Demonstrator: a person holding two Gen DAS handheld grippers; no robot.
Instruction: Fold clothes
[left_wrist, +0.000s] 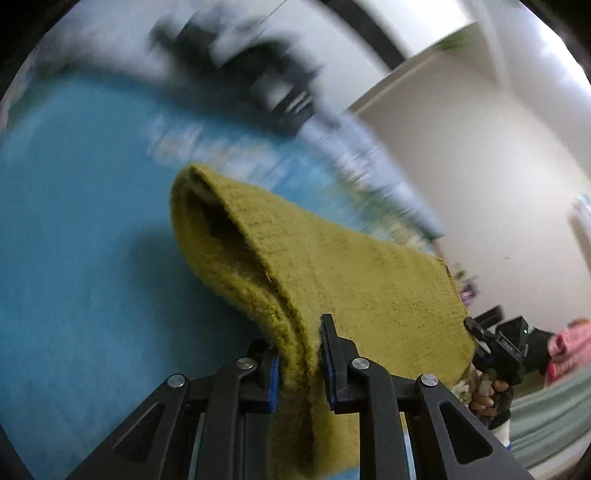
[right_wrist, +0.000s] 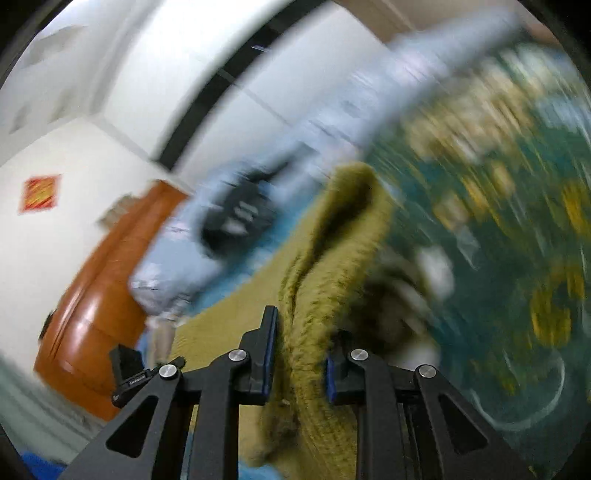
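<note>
An olive-green knitted garment (left_wrist: 332, 280) hangs in the air, stretched between both grippers above a blue surface (left_wrist: 74, 258). My left gripper (left_wrist: 300, 354) is shut on one bunched edge of it, the knit squeezed between the blue pads. In the left wrist view the right gripper (left_wrist: 495, 347) shows at the garment's far corner, with a hand (left_wrist: 487, 395) on its handle. My right gripper (right_wrist: 300, 343) is shut on another thick fold of the same garment (right_wrist: 332, 266). Both views are heavily motion-blurred.
Grey and black blurred clothing (left_wrist: 258, 74) lies at the far side of the blue surface. A patterned teal cloth (right_wrist: 498, 221) fills the right of the right wrist view. An orange-brown wooden piece (right_wrist: 103, 295) stands by the white wall. Pink fabric (left_wrist: 569, 343) lies at the right.
</note>
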